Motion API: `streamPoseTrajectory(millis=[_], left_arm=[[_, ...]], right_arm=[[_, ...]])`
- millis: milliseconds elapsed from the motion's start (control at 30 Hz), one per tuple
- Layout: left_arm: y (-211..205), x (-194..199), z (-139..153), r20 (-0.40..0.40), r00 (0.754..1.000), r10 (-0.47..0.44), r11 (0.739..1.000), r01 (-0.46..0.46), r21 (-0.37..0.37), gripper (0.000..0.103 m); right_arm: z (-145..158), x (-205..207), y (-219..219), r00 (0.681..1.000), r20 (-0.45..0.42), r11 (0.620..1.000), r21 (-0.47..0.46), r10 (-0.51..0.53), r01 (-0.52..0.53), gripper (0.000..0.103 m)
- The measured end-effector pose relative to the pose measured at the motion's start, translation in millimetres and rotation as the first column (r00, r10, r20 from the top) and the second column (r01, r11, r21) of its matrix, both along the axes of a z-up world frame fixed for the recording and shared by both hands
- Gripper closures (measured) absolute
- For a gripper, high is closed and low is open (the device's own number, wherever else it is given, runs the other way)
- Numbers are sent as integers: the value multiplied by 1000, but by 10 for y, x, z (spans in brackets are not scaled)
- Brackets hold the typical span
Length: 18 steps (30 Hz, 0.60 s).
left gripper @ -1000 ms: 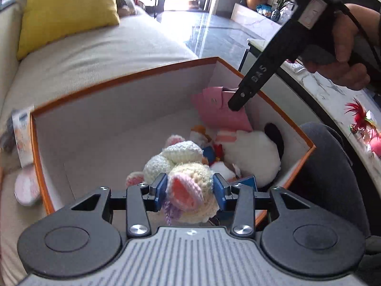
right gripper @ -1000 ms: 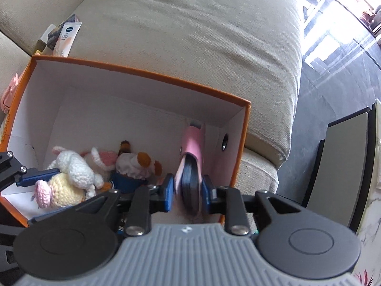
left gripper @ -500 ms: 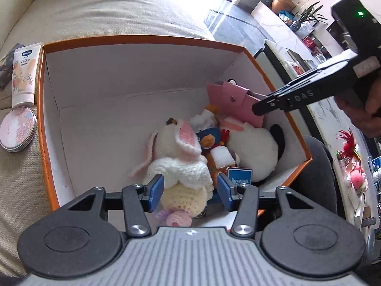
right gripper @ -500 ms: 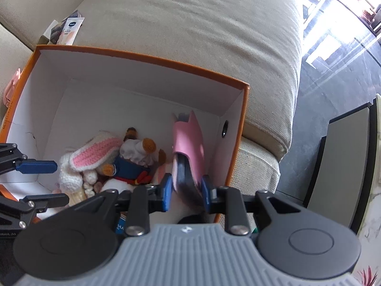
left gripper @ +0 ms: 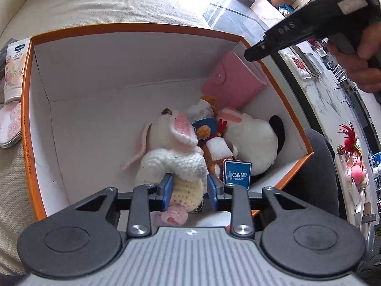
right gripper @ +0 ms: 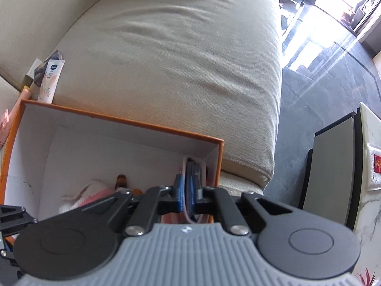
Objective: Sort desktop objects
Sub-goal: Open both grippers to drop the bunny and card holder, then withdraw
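An orange box [left gripper: 26, 128] with a white inside sits on the sofa. In it lie a crocheted bunny [left gripper: 176, 152], a duck toy [left gripper: 209, 131], a white plush [left gripper: 252, 143] and a pink wallet [left gripper: 233, 81] leaning on the far wall. My left gripper [left gripper: 189, 188] hovers over the bunny with its jaws closing. The bunny's yellow body shows between the blue pads, which do not press on it. My right gripper [left gripper: 250, 53] hangs above the wallet, apart from it. In the right wrist view the right gripper [right gripper: 189, 190] is shut with nothing in it.
A cream tube [left gripper: 15, 69] and a round tin [left gripper: 9, 124] lie on the sofa left of the box. A person's hand [left gripper: 364, 54] holds the right gripper. A marble table with a red feathered ornament [left gripper: 350, 140] and a dark seat [left gripper: 316, 174] stand to the right.
The left gripper let go of the bunny, which dropped into the box, and its jaws have narrowed. The right gripper released the pink wallet, shut, and lifted off the box.
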State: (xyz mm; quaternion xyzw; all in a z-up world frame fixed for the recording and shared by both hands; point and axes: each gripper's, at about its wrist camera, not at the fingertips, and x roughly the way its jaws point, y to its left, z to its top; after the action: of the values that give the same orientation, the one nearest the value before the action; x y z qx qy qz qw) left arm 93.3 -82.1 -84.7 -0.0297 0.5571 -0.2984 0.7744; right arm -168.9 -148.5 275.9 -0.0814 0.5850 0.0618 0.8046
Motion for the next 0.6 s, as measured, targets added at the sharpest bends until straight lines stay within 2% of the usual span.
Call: streamPoseTrajectory(millis=[100, 300, 600], left_arm=[[4, 4, -15, -3, 1000, 5, 1000, -5, -7, 68], [-30, 25, 3, -2, 1000, 15, 1000, -15, -21, 68], [67, -52, 269, 92, 994, 57, 998, -55, -31, 68]], right_arm=[[-58, 14, 0, 1000, -19, 1000, 10, -4, 5, 93], [22, -107, -18, 1000, 7, 999, 45, 23, -24, 88], [50, -274, 377, 988, 42, 986, 75, 148, -150, 86]])
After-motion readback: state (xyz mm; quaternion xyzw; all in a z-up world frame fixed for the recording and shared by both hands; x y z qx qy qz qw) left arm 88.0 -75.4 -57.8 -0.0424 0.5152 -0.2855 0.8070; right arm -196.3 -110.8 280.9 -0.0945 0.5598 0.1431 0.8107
